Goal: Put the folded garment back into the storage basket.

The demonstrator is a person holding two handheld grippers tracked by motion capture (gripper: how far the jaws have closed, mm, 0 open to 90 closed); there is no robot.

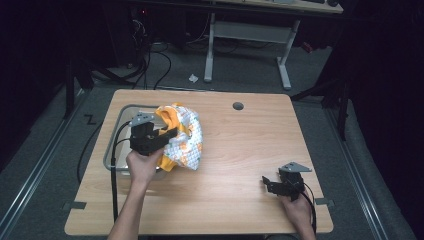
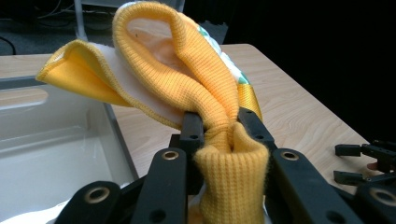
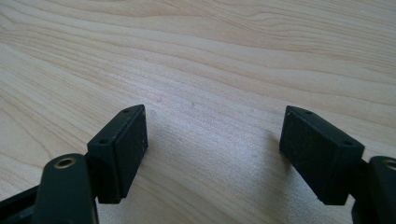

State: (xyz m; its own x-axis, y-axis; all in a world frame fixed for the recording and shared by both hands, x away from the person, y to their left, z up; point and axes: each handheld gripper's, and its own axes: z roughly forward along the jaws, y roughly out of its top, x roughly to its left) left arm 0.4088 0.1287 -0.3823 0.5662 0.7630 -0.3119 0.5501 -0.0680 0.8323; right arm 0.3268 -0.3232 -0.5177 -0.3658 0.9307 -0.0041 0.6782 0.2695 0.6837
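A small garment (image 1: 184, 136) with yellow ribbed trim and a white, orange-and-green patterned body hangs bunched over the right rim of a grey tub (image 1: 116, 134). My left gripper (image 1: 170, 134) is shut on its yellow cuff; in the left gripper view the ribbed cuff (image 2: 219, 130) is pinched between the black jaws of the left gripper (image 2: 218, 125) and loops upward above them. My right gripper (image 1: 266, 183) rests low over the table's front right, open. In the right gripper view the right gripper (image 3: 212, 154) has both pads wide apart over bare wood with nothing between them.
The wooden table (image 1: 240, 150) has a round cable hole (image 1: 238, 106) near its far edge. The grey tub sits at the left side, its pale inside (image 2: 51, 154) visible in the left gripper view. Beyond the table stand a white desk frame (image 1: 247, 45) and floor cables.
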